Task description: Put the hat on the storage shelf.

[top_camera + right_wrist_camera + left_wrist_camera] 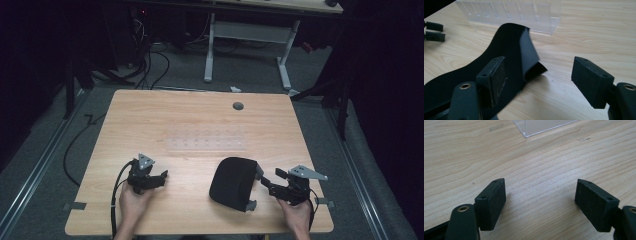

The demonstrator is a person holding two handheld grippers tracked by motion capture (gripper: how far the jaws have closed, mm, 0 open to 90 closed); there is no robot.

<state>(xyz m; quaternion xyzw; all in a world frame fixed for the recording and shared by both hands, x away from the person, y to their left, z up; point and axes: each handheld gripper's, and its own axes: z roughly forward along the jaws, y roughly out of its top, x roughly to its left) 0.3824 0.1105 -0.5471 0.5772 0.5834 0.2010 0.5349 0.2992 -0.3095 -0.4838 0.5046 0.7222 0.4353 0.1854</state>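
Observation:
A black flexible sheet [232, 183], curled and folded over on itself, lies on the wooden table [150, 120] at the front right. My right gripper [265, 181] sits just to its right, jaws open and pointing at it. In the right gripper view the black sheet [511, 47] runs under the left pad [496, 80], and its folded corner reaches into the gap of the right gripper [539, 67]. My left gripper [161, 177] rests at the front left. The left gripper [539, 187] is open over bare wood.
A clear plastic slotted rack [206, 143] lies across the table's middle, beyond both grippers; its corner [541, 126] and its long side [509, 13] show close by. A grey grommet [238, 106] sits near the far edge. Cables and desk legs stand on the floor behind.

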